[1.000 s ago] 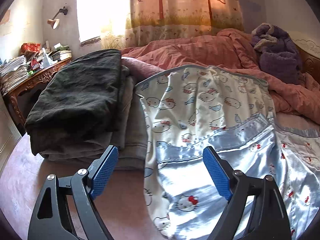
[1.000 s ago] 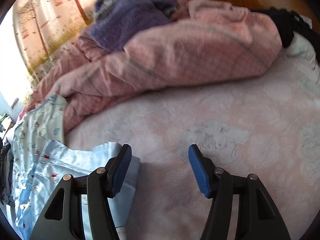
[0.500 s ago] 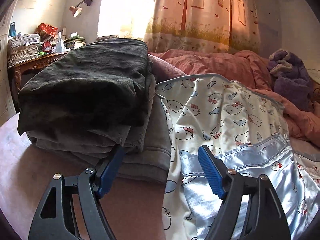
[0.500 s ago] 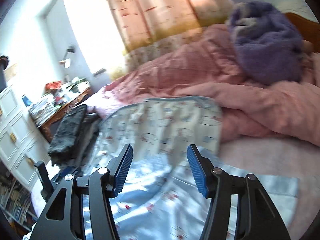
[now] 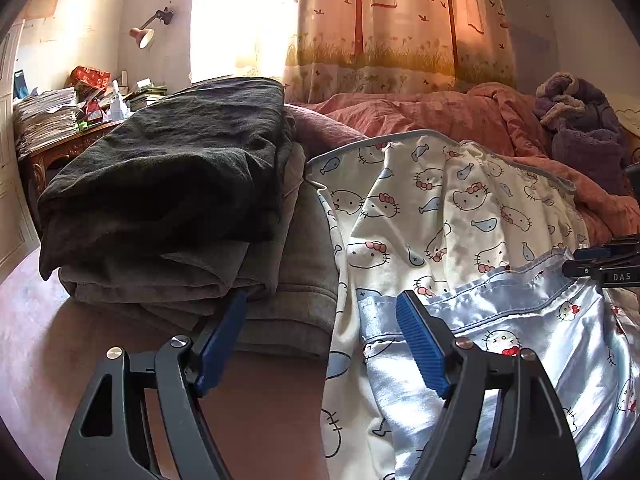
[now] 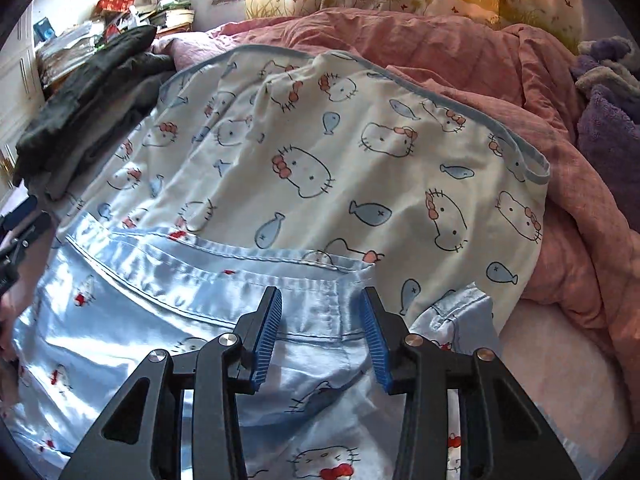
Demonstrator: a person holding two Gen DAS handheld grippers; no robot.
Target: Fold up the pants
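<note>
On the bed (image 6: 560,360), at 12 o'clock from both my grippers, lie the pants (image 6: 312,168) (cat-and-fish print, blue satin part nearest). My right gripper (image 6: 320,332) sits over the satin w/ jaws closing, cloth under them, pads not pressing yet. My left gripper (image 5: 320,340) has jaws wide, nothing held; stack of folded clothes (image 5: 168,200) at 11 o'clock.

Daylight from window (image 5: 244,20) blown out to white — curtain (image 5: 400,24) glows orange. Glare on satin pants (image 6: 120,300). Fisheye bending, dark corners (both views); sharp.
</note>
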